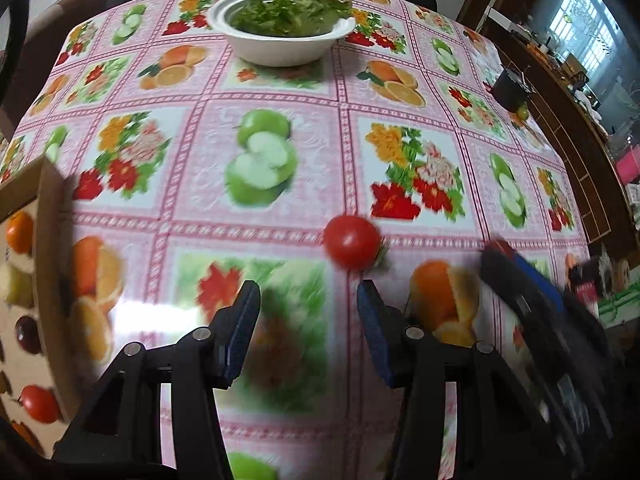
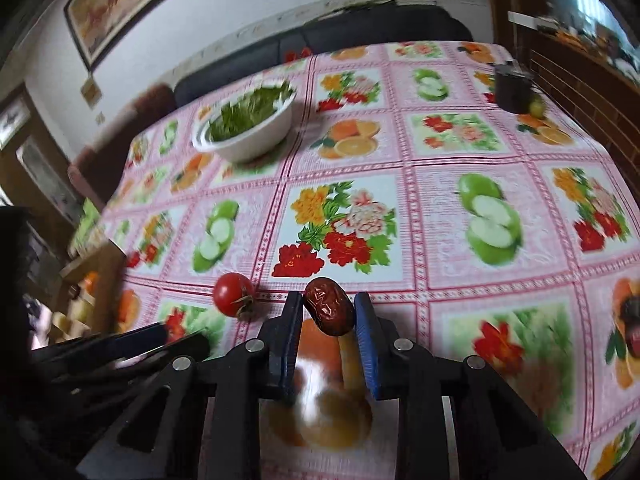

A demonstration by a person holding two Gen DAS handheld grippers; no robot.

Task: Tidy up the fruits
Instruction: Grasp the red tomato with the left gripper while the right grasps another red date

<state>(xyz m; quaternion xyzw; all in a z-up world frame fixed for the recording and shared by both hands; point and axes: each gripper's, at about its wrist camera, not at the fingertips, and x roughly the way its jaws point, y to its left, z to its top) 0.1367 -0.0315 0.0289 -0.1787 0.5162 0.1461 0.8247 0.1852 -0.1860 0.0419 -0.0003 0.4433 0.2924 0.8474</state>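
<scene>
A: Left wrist view: left claw wide, nothing between its pads; tomato sits on the bench just ahead, fruit box at left.

B: Tomato looks smooth, round, soft; likely rolls. Grip across its middle, gently.

A: Right wrist view: right claw clamped on the red date at its sides. Light, wrinkled, firm.

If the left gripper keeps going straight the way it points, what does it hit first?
Most likely the bare tablecloth. The left gripper has open, empty jaws; the tomato lies just ahead, slightly right of that line, so it might graze it. Depth is unclear.
</scene>
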